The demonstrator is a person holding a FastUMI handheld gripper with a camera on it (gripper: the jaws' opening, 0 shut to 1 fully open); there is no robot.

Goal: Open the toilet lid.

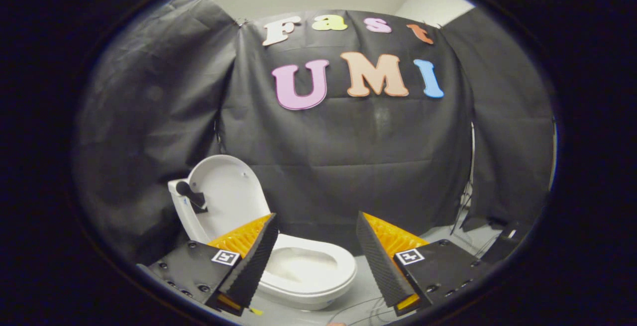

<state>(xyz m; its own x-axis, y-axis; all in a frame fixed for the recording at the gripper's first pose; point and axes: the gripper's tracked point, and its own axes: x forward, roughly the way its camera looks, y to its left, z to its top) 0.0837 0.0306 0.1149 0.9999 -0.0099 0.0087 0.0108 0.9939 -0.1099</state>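
A white toilet (303,271) stands on the floor just ahead of my left finger. Its lid (226,194) is raised upright, leaning back against the cistern, and the seat and bowl lie uncovered below it. A small black handle piece (191,195) sticks out at the lid's left edge. My gripper (317,222) hangs above and in front of the bowl, open, with a wide gap between its orange and black fingers (254,256) and nothing held. The left finger hides part of the bowl's near left rim.
Black cloth walls close the booth behind and on both sides of the toilet. The grey floor (448,239) stretches to the right of the bowl. Thin cables (358,311) lie on the floor near the fingers, and a dark object (505,236) sits at the right wall's foot.
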